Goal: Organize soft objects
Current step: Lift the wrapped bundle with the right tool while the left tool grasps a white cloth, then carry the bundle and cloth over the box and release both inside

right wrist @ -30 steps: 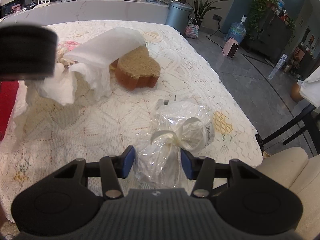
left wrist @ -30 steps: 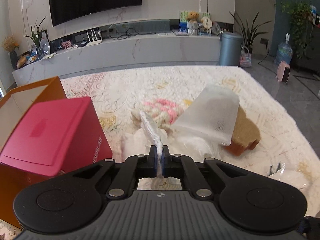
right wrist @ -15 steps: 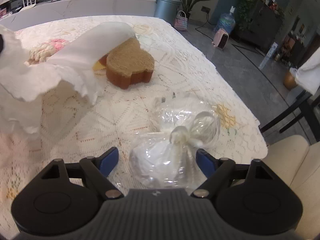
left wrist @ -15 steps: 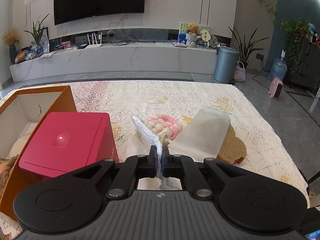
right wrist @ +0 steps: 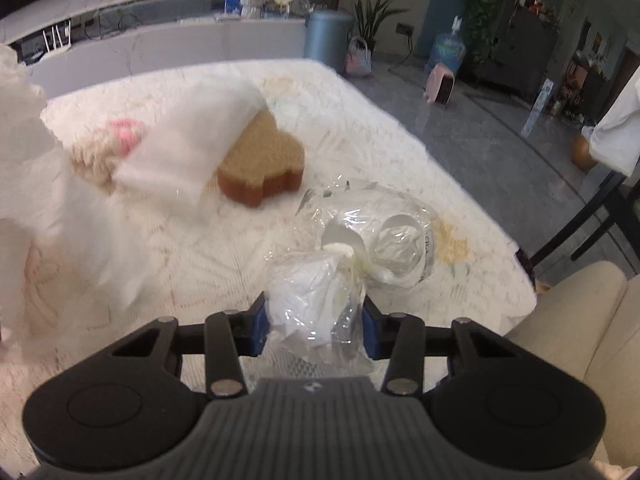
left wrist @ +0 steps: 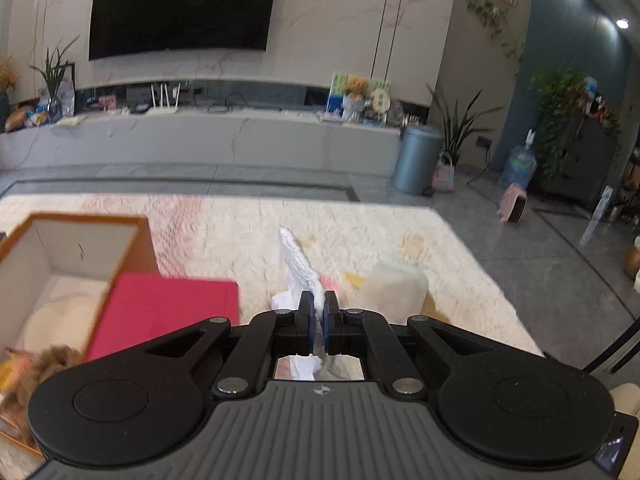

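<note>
Your left gripper has risen since a second ago, carrying the thin white quilted cloth clear of the pile; its jaws are pinched tight on that cloth. Your right gripper has closed in from wide apart until both blue pads press the clear plastic bag of white wadding.

Bare lace tablecloth lies open at 12 o'clock of the left gripper, with the table edge beyond. Only the right view shows the brown heart-shaped sponge and the pink-and-cream knitted piece. Only the left view shows the orange open cardboard box at 10 o'clock, with pale soft items inside and a magenta lidded box beside it.
</note>
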`<state>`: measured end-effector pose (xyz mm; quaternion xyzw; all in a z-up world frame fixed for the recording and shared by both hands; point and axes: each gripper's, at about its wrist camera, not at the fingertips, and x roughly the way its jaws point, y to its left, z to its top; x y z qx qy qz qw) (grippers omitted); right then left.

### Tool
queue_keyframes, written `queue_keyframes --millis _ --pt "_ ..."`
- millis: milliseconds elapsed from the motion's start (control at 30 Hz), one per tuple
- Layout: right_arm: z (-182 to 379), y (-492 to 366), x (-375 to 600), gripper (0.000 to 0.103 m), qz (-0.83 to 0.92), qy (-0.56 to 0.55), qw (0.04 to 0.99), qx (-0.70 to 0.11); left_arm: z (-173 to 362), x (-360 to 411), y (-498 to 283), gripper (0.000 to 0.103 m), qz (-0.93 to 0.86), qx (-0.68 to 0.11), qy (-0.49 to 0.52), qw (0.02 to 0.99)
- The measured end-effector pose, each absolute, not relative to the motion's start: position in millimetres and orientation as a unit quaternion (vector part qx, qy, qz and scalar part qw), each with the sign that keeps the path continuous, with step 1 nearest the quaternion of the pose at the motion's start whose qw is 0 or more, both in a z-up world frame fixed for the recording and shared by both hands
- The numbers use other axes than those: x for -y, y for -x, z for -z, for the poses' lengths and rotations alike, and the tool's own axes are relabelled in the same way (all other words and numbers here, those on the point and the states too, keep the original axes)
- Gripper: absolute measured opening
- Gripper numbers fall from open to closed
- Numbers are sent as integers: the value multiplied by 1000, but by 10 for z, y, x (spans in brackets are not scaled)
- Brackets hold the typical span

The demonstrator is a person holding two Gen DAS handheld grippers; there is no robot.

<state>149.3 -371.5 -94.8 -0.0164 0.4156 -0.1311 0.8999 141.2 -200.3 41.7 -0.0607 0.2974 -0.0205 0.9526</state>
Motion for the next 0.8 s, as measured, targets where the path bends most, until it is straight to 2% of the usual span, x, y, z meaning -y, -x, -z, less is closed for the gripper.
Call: queue_keyframes --millis 200,433,800 --pt "656 -1410 3471 44 103 41 919 -379 -749 1577 -1313 4 56 -284 100 952" --pt "116 -1204 3176 44 58 39 946 -316 -1125 1072 -1256 4 139 -282 99 944" --pt "-493 -959 2136 45 -50 44 971 -228 -1512 191 -1382 5 82 -259 77 959"
